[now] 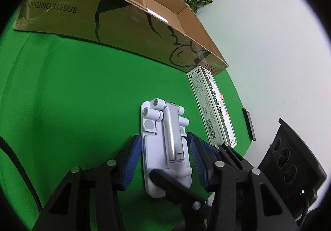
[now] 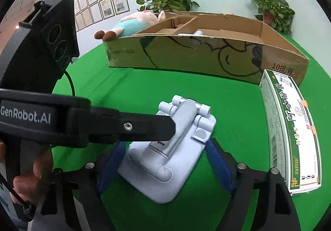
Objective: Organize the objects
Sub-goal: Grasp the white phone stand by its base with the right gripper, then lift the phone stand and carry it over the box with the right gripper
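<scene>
Both pairs of tongs are converging on one thing: a pale grey plastic folding stand with a silver metal hinged arm [image 1: 165, 144] lying flat on the green cloth-covered table [image 1: 72, 96]. The step in hand looks like the pickup, before the stand goes to the long open brown cardboard box [image 2: 206, 53] that sits beyond the tongs, well apart from the stand. The left gripper [image 1: 165, 158] straddles the stand's lower half, its blue ribbed pads [image 1: 131, 160] just beside the edges at a middling width; whether they press I cannot tell. The right gripper [image 2: 165, 169] brackets the stand at its near corner, jaws wider, pads apparently not biting yet. Both point steeply downward — the left tool's black finger crosses the right one's view and reaches over the silver arm. To the right of the tongs lies a long white and green printed carton [image 2: 289, 133], near the box's end. Next, I judge, one grip must close firmly and lift without the hinge swinging open.
</scene>
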